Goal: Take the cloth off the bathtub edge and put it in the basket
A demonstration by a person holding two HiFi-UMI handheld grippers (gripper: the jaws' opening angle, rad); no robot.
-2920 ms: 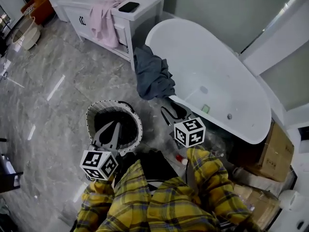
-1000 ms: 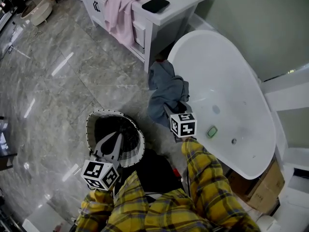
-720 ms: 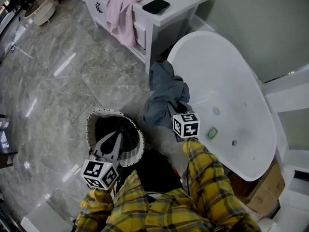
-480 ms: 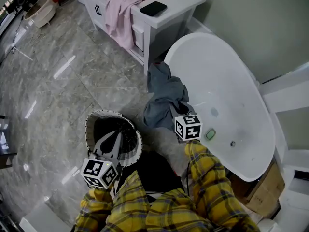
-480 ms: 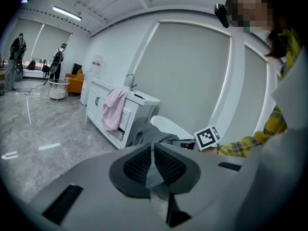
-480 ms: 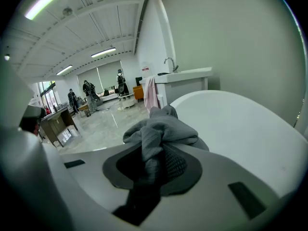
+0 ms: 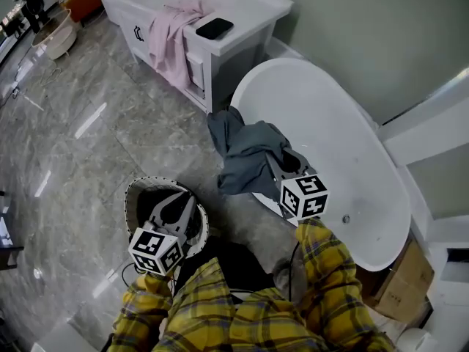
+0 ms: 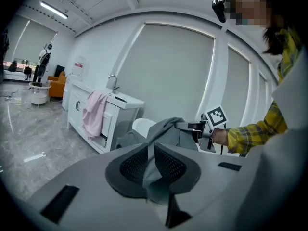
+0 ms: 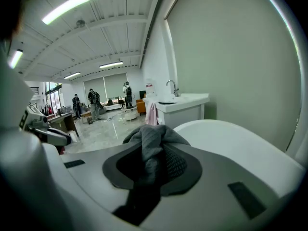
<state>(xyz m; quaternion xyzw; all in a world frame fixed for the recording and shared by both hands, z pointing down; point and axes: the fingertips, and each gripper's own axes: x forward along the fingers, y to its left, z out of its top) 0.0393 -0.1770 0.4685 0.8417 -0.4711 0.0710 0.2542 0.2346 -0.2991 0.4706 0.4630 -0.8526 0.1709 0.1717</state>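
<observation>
Nearest: yellow plaid sleeves (image 7: 220,314) of the person.

Left gripper (image 7: 176,204): jaws pressed together, nothing between them; it hangs over the round woven basket with pale rim and dark inside (image 7: 132,196), which stands on the floor.

Right gripper (image 7: 282,156): jaws have just been closing and are clamped on a fold of the grey-blue cloth (image 7: 245,156). The pinched part is raised at the gripper; the rest trails over the rim of the white oval bathtub (image 7: 330,138) and down its outer side, beside the basket but not in it.

Surface: glossy grey marble-patterned floor (image 7: 88,123) with streaks of reflected light.

Beyond the tub's narrow end: white vanity cabinet (image 7: 242,6) against the wall, a pink towel (image 7: 167,39) hanging over its front, a black phone (image 7: 215,28) on its top. Brown cardboard box (image 7: 407,292) behind the tub's other end.

Far: long open hall under ceiling strip lights, with distant people.
</observation>
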